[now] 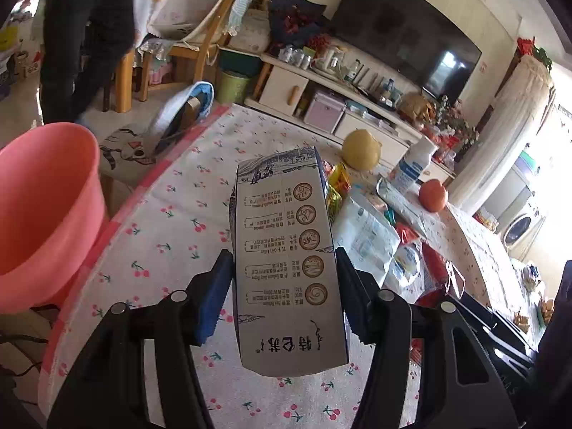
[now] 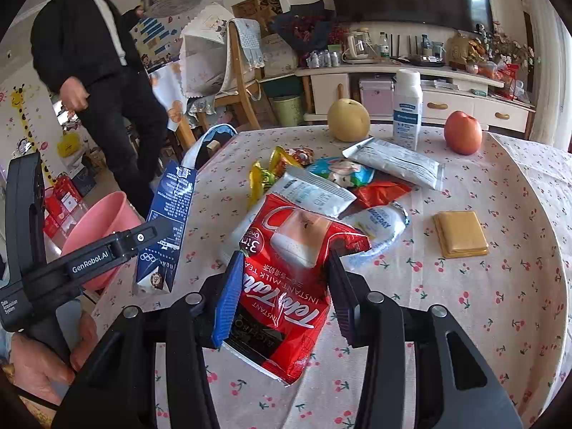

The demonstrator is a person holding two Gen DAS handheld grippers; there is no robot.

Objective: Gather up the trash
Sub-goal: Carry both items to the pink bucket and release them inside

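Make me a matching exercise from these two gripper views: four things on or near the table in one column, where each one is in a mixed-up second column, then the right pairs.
Things:
1. milk carton
2. red milk tea packet
3. pink basin
4. white bottle

Places:
A. standing upright between the pear and the apple
B. beyond the table's left edge
C. clamped in the left gripper
D. between the right gripper's fingers

Pairs: 1-C, 2-D, 3-B, 4-A
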